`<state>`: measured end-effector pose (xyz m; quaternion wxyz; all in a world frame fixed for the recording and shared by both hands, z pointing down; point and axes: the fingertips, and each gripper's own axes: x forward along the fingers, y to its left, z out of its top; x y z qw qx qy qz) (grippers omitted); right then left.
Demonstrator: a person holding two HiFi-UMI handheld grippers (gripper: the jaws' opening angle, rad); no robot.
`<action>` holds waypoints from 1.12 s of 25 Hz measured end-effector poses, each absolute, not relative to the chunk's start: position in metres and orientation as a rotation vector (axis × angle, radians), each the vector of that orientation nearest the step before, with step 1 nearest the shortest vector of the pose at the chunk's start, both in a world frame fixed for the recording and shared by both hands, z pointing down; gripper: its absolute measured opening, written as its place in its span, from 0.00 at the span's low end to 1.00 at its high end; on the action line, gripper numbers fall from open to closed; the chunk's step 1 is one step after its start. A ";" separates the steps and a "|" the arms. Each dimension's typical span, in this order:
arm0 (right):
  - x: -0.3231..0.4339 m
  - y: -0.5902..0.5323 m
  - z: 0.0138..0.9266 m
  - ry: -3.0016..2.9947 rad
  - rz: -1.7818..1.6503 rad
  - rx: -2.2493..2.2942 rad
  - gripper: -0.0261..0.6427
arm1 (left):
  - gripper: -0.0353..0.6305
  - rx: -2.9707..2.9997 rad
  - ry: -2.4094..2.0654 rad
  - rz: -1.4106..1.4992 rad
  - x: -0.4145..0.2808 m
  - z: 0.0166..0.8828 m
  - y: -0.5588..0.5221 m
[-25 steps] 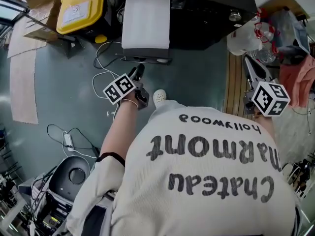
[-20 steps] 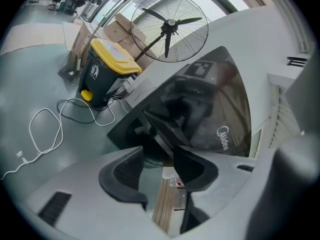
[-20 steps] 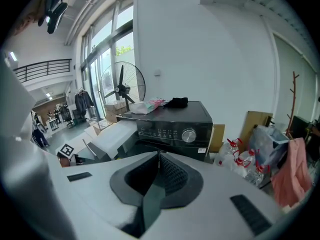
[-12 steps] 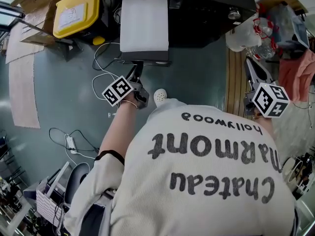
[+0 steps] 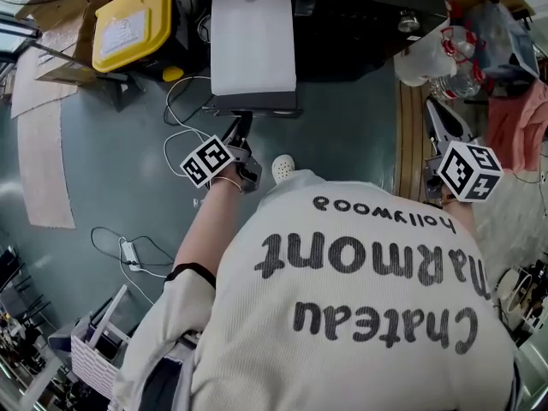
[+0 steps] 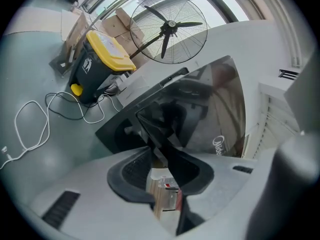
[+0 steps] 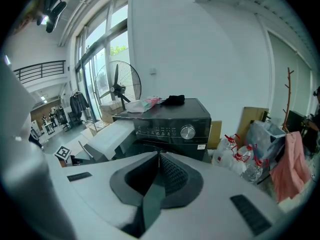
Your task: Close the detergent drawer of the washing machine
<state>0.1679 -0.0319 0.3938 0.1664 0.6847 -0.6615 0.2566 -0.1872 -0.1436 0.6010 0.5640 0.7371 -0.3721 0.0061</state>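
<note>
Head view: left gripper (image 5: 242, 123), jaws just closing, straddles detergent drawer (image 5: 253, 41) front; right gripper (image 5: 431, 110) pinched together.

The washing machine (image 5: 360, 24) is black and shiny. It stands at the top of the head view. On its front there is a round silver knob (image 7: 187, 132) and a row of small buttons (image 7: 161, 132). The detergent drawer (image 5: 253, 45) is open, not shut. It is pulled a long way out from the front of the machine, on the left part of it. Its top is white and flat. Its front edge is dark.
</note>
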 end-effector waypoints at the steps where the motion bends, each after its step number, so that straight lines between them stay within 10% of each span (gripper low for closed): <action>1: 0.167 -0.033 0.395 -1.883 0.734 1.950 0.09 | 0.21 1.731 -0.877 0.015 -0.187 0.601 -0.144; 28: 0.130 -0.063 0.403 -1.918 0.759 2.005 0.09 | 0.17 1.759 -0.621 0.046 -0.181 0.571 -0.141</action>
